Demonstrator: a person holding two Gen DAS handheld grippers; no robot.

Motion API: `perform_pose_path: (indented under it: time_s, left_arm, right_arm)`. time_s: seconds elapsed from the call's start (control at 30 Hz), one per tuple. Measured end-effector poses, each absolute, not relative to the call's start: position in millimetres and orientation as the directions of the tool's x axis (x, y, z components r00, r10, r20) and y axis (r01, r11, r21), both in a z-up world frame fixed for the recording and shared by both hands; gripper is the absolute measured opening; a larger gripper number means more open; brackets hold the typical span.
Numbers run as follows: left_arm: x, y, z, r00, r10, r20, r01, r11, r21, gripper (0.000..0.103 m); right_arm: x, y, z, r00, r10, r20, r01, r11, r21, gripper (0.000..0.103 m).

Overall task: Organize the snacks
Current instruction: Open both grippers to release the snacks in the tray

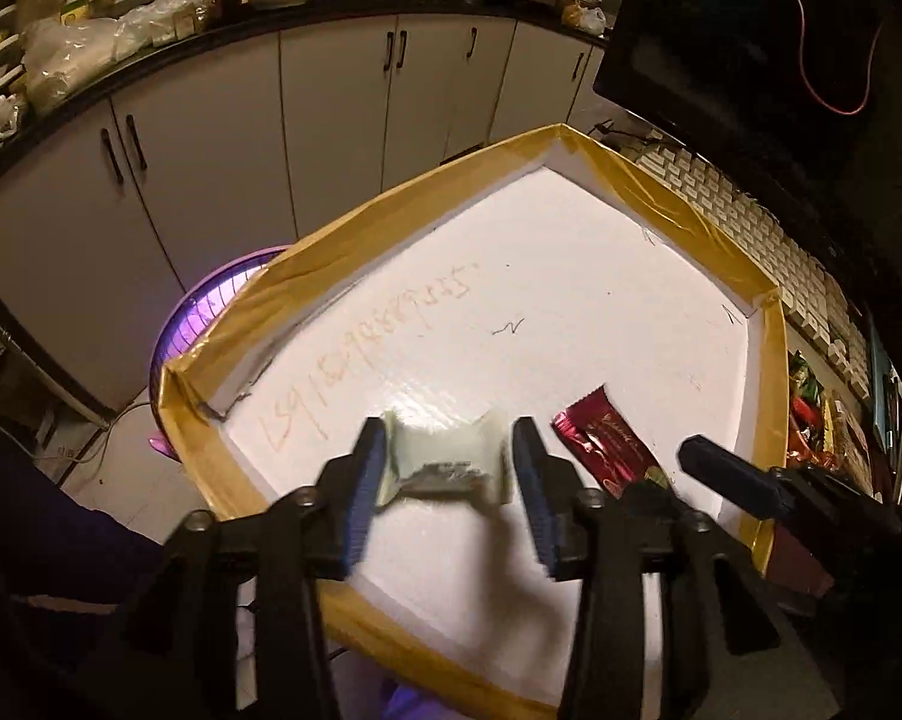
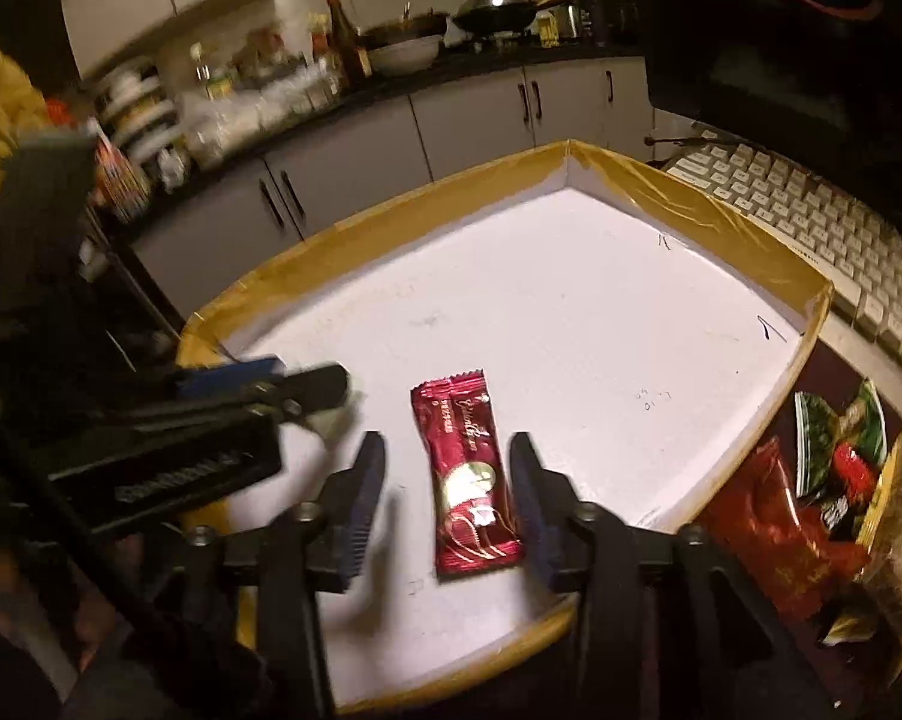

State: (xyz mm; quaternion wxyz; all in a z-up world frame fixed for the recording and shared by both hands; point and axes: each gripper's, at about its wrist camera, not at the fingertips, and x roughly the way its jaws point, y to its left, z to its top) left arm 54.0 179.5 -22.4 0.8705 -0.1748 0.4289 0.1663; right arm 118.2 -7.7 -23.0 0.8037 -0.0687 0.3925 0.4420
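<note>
**Now both snacks lie in the tray, tools apart**

Here the red snack [image 2: 472,474] lies flat on the white floor of the tray [image 2: 391,210], long side running away from the camera, near the front rim. It sits between the fingers of the right tool [image 2: 448,480], whose jaws stand apart; the pads do not press it on either side, with white floor showing on the left and a thin gap on the right.

Just left of it, the pale snack [image 1: 445,456], a small translucent wrapper with twisted ends, rests on the same floor. The left tool [image 1: 448,480] straddles it with jaws apart. Its left end lies right at the left pad and its right end near the other pad; motion blur there keeps me from telling whether either pad touches it, but nothing is squeezed.

From the left wrist view the two snacks lie side by side, near each other without touching, and one finger of the right tool reaches in from the right.

The tray has brown tape [image 1: 679,192] along its rim and faint writing on its floor. Outside its right rim, on the desk, lies a heap of snack bags [image 2: 823,492] in red and green. A keyboard [image 2: 811,222] runs beyond the tray's far right side. Kitchen cabinets [image 1: 331,108] fill the background.
</note>
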Motion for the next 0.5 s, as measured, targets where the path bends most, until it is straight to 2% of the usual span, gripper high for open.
perform_pose_path:
  time_s: [0.03, 0.13, 0.2, 0.27, 0.5]
  left_arm:
    - [53, 178, -21, 0.584, 0.139, -0.8, -0.439, 0.883, -0.167, 0.061]
    - [47, 168, -12, 0.616, 0.136, -0.776, -0.422, 0.888, -0.18, 0.072]
    - [44, 157, -4, 0.636, 0.131, -0.76, -0.4, 0.899, -0.18, 0.075]
    - [39, 143, 3, 0.662, 0.127, -0.739, -0.376, 0.909, -0.181, 0.076]
    - [30, 94, 23, 0.734, 0.045, -0.678, -0.253, 0.944, -0.21, 0.079]
  right_arm:
    - [116, -16, -19, 0.316, 0.668, -0.674, -0.757, 0.606, 0.246, 0.05]
    - [112, -40, -9, 0.34, 0.694, -0.635, -0.735, 0.618, 0.281, 0.056]
    - [109, -60, -3, 0.35, 0.712, -0.609, -0.713, 0.624, 0.32, 0.057]
    - [105, -85, 2, 0.365, 0.733, -0.574, -0.693, 0.626, 0.359, 0.062]
    - [104, -166, -4, 0.414, 0.747, -0.52, -0.595, 0.655, 0.467, 0.062]
